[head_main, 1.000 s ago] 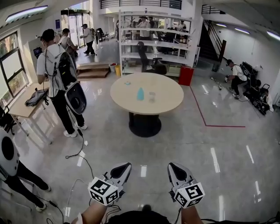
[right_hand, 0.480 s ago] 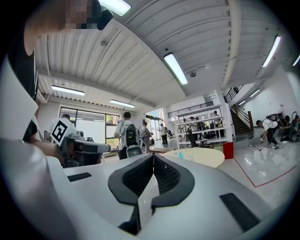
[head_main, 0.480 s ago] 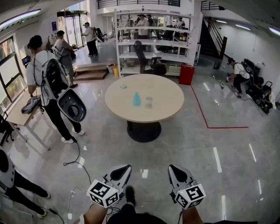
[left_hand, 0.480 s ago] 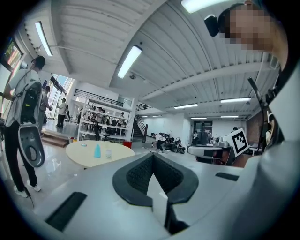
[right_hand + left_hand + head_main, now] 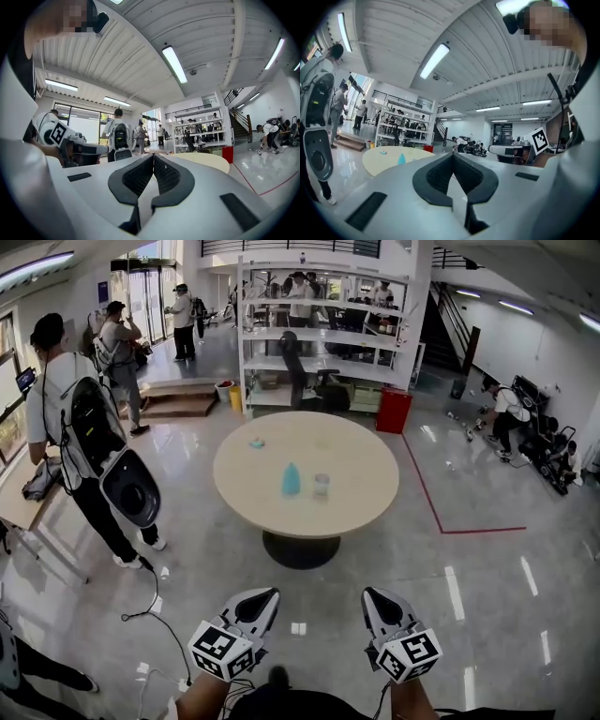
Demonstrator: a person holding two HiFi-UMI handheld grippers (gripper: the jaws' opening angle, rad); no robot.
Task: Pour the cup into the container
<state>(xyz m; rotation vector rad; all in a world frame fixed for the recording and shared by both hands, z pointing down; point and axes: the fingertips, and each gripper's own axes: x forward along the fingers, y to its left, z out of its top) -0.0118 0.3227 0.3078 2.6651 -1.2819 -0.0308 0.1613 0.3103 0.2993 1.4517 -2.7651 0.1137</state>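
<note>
A round beige table point(image 5: 356, 442) stands ahead in the head view. On it are a light-blue vessel point(image 5: 292, 480) and, just to its right, a small clear cup point(image 5: 322, 486). Both grippers are held low and level, well short of the table. The left gripper point(image 5: 262, 597) and the right gripper point(image 5: 375, 597) are both shut with nothing in them. In the left gripper view its jaws point(image 5: 453, 157) meet, with the blue vessel point(image 5: 401, 159) far off on the table point(image 5: 379, 164). The right gripper point(image 5: 153, 158) has its pads together too, the table point(image 5: 208, 161) beyond.
A small pale-blue item point(image 5: 256, 442) lies at the table's far left. People with backpacks point(image 5: 80, 427) stand at the left, cables point(image 5: 155, 601) run on the glossy floor. White shelving point(image 5: 319, 334) and a red bin point(image 5: 395, 411) stand behind the table. A red floor line point(image 5: 441, 521) runs right.
The table with the blue vessel and clear cup has come closer and larger in the head view. Both grippers keep the same pose, shut, carried forward.
</note>
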